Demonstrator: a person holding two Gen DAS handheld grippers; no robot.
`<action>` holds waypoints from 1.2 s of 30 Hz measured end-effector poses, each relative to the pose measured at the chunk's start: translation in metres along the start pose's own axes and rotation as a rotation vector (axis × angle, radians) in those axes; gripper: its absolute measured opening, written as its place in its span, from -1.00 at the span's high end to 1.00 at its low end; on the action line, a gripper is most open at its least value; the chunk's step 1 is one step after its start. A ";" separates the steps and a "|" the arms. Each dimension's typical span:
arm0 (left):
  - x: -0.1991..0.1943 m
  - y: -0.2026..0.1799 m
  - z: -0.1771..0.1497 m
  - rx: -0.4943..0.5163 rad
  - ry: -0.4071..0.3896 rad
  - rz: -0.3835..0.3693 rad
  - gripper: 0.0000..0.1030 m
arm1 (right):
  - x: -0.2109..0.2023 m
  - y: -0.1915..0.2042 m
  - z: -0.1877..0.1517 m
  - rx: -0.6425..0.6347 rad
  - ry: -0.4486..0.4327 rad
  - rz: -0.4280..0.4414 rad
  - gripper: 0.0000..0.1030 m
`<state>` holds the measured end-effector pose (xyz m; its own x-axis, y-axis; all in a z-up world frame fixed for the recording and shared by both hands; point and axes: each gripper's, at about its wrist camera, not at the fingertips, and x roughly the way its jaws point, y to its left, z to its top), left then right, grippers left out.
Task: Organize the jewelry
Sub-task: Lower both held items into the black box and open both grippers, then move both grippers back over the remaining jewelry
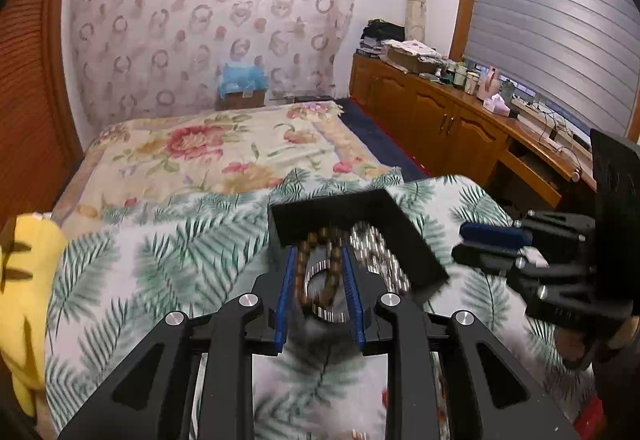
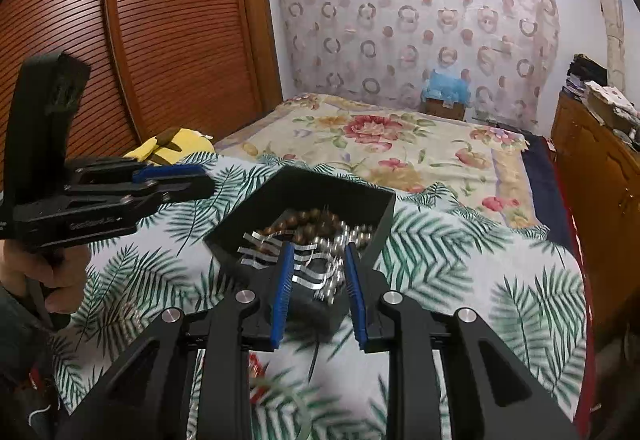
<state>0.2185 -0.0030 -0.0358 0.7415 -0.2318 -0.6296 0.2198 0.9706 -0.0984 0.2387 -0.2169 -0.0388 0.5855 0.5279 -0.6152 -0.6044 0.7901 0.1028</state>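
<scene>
Here, both claws (image 1: 319,256) (image 2: 317,252) tilted down over the black tray (image 2: 296,187).

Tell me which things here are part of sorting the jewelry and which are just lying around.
Part of the job: black box; brown bead bracelet; silver bracelets; left gripper; right gripper.

Just lying about: yellow plush toy; leaf-print cloth; floral bedspread; cluttered wooden sideboard.
</scene>
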 end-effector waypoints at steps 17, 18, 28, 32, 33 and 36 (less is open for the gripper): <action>-0.055 -0.003 -0.070 0.013 0.027 0.054 0.45 | -0.025 0.026 -0.077 0.039 0.107 -0.046 0.46; -0.056 -0.001 -0.074 0.016 0.033 0.064 0.45 | -0.023 0.026 -0.080 0.038 0.121 -0.048 0.46; -0.051 0.024 -0.104 -0.012 0.099 0.102 0.44 | -0.001 0.026 -0.102 0.006 0.223 -0.101 0.46; -0.047 0.031 -0.115 -0.024 0.129 0.115 0.44 | -0.001 0.027 -0.101 0.003 0.217 -0.105 0.46; -0.046 0.032 -0.117 -0.026 0.135 0.115 0.44 | -0.001 0.027 -0.101 0.001 0.218 -0.106 0.46; -0.046 0.035 -0.124 -0.032 0.149 0.116 0.44 | -0.001 0.028 -0.102 -0.004 0.219 -0.105 0.44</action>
<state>0.1134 0.0500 -0.1061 0.6581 -0.1079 -0.7452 0.1158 0.9924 -0.0415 0.1667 -0.2271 -0.1150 0.5147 0.3623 -0.7770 -0.5483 0.8359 0.0265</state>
